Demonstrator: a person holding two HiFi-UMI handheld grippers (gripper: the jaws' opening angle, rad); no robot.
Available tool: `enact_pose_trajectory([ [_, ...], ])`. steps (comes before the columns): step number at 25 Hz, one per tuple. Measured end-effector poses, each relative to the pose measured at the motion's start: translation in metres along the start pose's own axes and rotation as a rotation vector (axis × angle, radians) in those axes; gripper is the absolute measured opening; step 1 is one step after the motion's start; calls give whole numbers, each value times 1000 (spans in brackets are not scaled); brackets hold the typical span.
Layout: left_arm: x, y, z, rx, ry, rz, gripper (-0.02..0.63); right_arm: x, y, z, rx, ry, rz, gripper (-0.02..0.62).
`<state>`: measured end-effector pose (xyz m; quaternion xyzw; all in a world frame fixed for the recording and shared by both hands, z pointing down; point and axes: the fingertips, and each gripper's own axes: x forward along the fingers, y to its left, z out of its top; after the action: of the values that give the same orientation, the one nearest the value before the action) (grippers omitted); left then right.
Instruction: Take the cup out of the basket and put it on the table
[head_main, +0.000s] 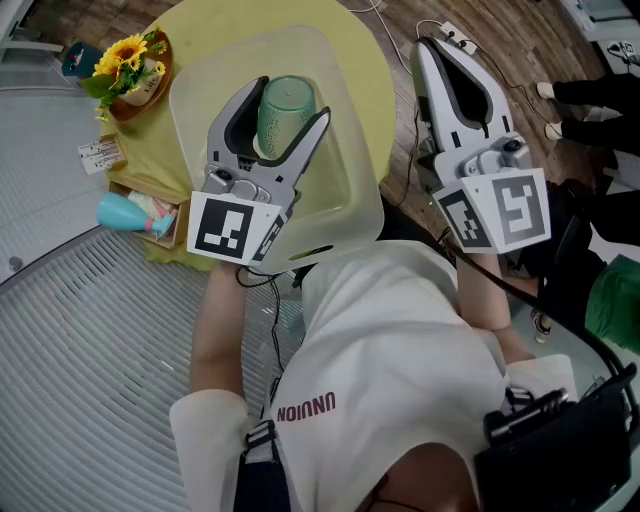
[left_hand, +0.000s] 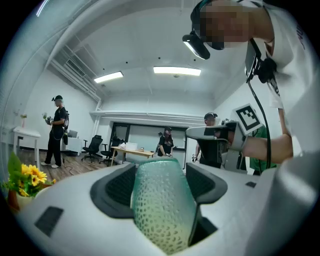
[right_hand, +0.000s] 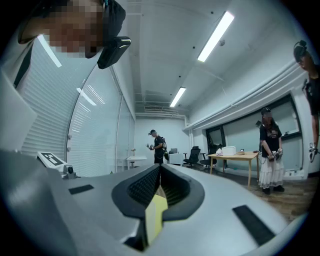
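Yellow-green cloth covers the round table (head_main: 378, 62) below me, and a pale translucent basket (head_main: 345, 195) sits on it, taking up most of the near side. My left gripper (head_main: 292, 100) reaches in over the basket's left half with its jaws clamped on the green dimpled cup (head_main: 285, 122). The left gripper view shows the cup wedged between both black pads and lying along them. The cup is over the basket's floor, but I cannot tell whether it touches it or hangs clear. My right gripper (head_main: 430, 47) is off to the basket's right, beyond the table edge and over the wooden floor (head_main: 520, 50), jaws pressed together. Left of the basket stands a bowl of sunflowers (head_main: 128, 58), and nearer me on that side a small wooden box (head_main: 152, 212).
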<state>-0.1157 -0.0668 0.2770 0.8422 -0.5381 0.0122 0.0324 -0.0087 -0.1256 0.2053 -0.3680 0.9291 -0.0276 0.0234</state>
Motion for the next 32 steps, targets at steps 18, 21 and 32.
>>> enact_pose_trajectory([
  [18, -8, -10, 27, 35, -86, -9, 330, 1, 2, 0, -15, 3, 12, 20],
  [21, -10, -12, 31, 58, -104, -21, 330, 1, 3, 1, -17, 3, 14, 20],
  [32, -15, -23, 49, 52, -150, -25, 330, 2, 5, -2, -19, 12, 20, 20],
])
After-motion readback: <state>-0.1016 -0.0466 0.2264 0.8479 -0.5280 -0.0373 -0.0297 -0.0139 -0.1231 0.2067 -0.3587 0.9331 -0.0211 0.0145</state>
